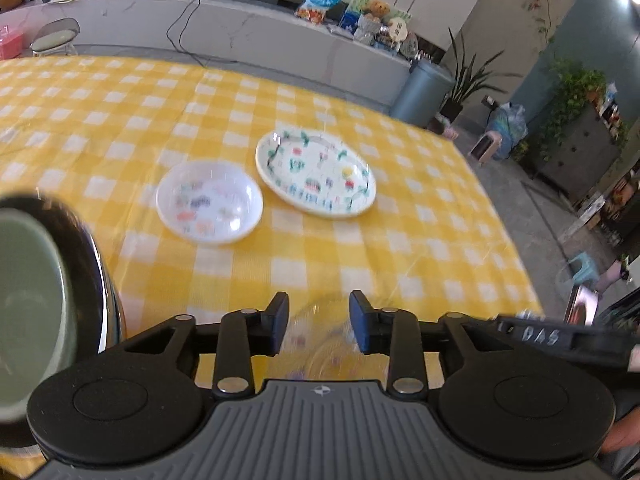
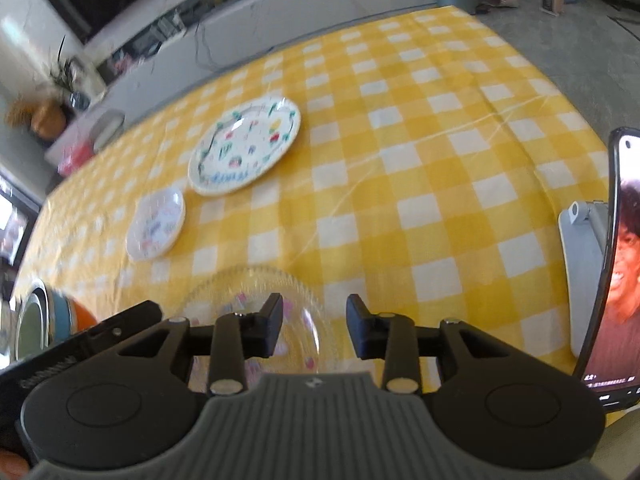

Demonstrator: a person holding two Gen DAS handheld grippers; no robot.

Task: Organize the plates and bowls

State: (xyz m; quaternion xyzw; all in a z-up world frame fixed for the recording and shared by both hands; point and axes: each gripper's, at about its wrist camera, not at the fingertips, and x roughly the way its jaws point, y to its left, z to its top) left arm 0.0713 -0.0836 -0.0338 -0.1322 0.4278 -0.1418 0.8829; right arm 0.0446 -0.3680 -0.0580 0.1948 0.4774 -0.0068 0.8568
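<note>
Clear glass bowl with scalloped rim (image 2: 256, 300) on yellow-checked table (image 2: 420, 184), below left tongs (image 1: 319, 322) and right tongs (image 2: 313, 326), both parted, gripping nothing; beyond, small white printed dish (image 1: 209, 202) beside larger patterned oval plate (image 1: 316, 174); stacked bowls (image 1: 36, 300) at left

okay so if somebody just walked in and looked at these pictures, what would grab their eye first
Probably the yellow checked tablecloth that fills both views, with a painted plate and a smaller white dish side by side out in the middle. Nearer, a clear glass plate lies just under both grippers, whose jaws stand apart with nothing pinched. A phone showing a video stands at the right edge.
</note>
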